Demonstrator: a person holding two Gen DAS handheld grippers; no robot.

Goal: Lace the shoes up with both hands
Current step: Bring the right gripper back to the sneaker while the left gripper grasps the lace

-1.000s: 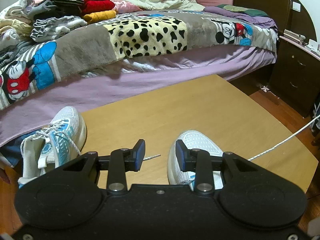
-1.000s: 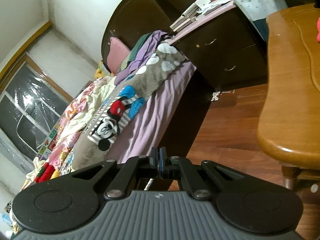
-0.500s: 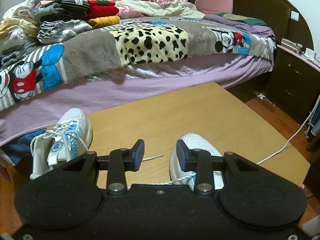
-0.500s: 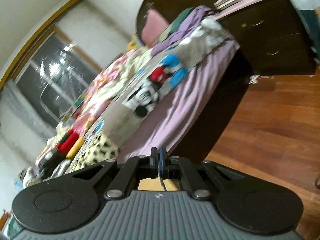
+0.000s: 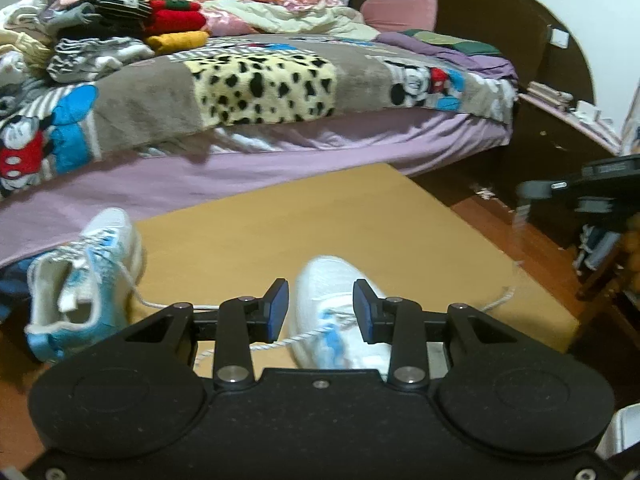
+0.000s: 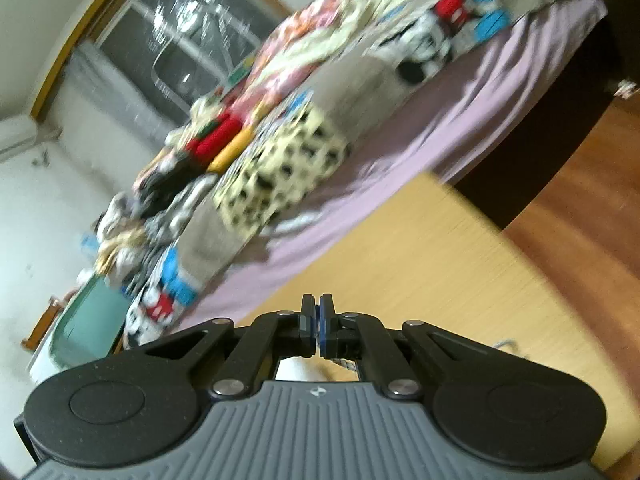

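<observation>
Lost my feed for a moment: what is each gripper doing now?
Left gripper: open, holding nothing, above the near shoe.
Right gripper: shut on the lace.

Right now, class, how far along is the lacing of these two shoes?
Done: the far shoe already looks laced. In hand: the right gripper is shut on the lace of the near shoe; the left gripper is open over it. Left: threading the remaining eyelets and tying.

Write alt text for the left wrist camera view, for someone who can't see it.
The open left claw hovers over a white and blue sneaker on a wooden tabletop, its white lace trailing right. A second sneaker sits at the left, before a cluttered bed.
</observation>
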